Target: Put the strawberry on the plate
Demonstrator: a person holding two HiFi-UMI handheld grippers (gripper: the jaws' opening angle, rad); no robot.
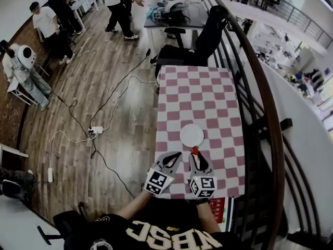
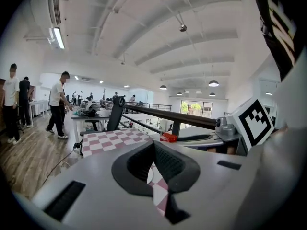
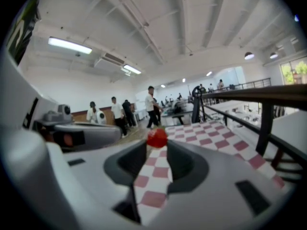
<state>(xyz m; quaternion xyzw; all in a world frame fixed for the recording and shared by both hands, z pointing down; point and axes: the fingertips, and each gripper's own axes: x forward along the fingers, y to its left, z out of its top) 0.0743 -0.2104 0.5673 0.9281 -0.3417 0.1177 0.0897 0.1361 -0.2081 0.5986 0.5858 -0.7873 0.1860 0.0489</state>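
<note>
A small red strawberry (image 1: 194,150) sits between the tips of my right gripper (image 1: 195,153), just on the near side of the white plate (image 1: 191,135). In the right gripper view the strawberry (image 3: 156,138) spans the gap at the jaw tips and touches both of them, so the right gripper (image 3: 157,145) is shut on it. My left gripper (image 1: 178,154) lies beside it to the left, tips together and holding nothing. From the left gripper view (image 2: 153,145) the strawberry (image 2: 169,137) shows at the end of the right gripper's dark fingers (image 2: 194,138). The plate is bare.
The table (image 1: 197,95) has a red-and-white checked cloth. A black chair (image 1: 200,40) stands at its far end, and a dark railing (image 1: 265,113) runs along its right side. Cables and a power strip (image 1: 95,130) lie on the wooden floor at left. Several people stand far off.
</note>
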